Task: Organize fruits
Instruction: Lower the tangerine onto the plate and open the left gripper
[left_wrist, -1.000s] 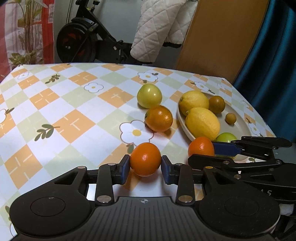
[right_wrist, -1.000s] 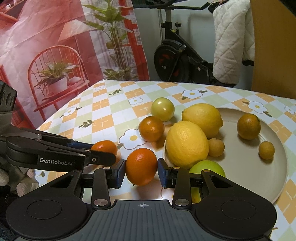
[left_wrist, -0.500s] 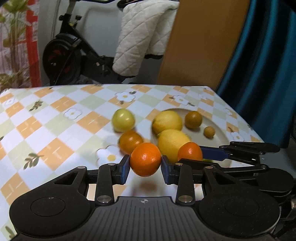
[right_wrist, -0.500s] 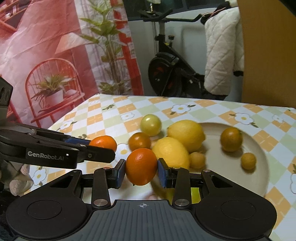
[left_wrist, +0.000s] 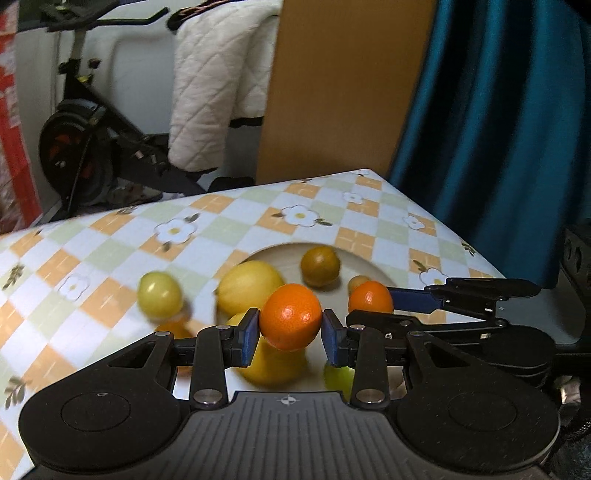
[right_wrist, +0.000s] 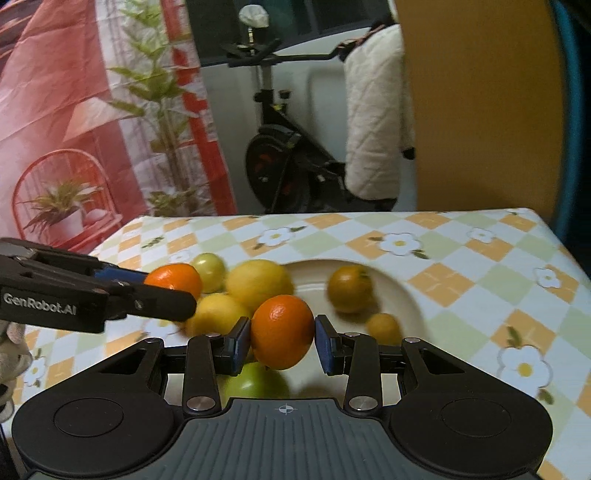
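My left gripper (left_wrist: 290, 328) is shut on an orange (left_wrist: 290, 315) and holds it in the air above the near edge of the white plate (left_wrist: 373, 267). My right gripper (right_wrist: 282, 338) is shut on a second orange (right_wrist: 282, 326), also lifted over the plate (right_wrist: 402, 295). The plate holds two lemons (right_wrist: 258, 282), a dull brownish orange (right_wrist: 349, 288), a small round yellow fruit (right_wrist: 384, 326) and a green fruit (right_wrist: 255, 382). A pale green round fruit (left_wrist: 159, 293) and a small orange (left_wrist: 173, 328) lie on the cloth left of the plate.
The table has a checked flower-pattern cloth (right_wrist: 480, 273). Its far edge and right corner are close behind the plate. An exercise bike (right_wrist: 280, 162) with a white quilted jacket stands beyond, a blue curtain (left_wrist: 498, 129) to the right.
Both grippers have lifted their oranges off the cloth and carried them forward and right, over the plate. The views now look further toward the table's far edge.
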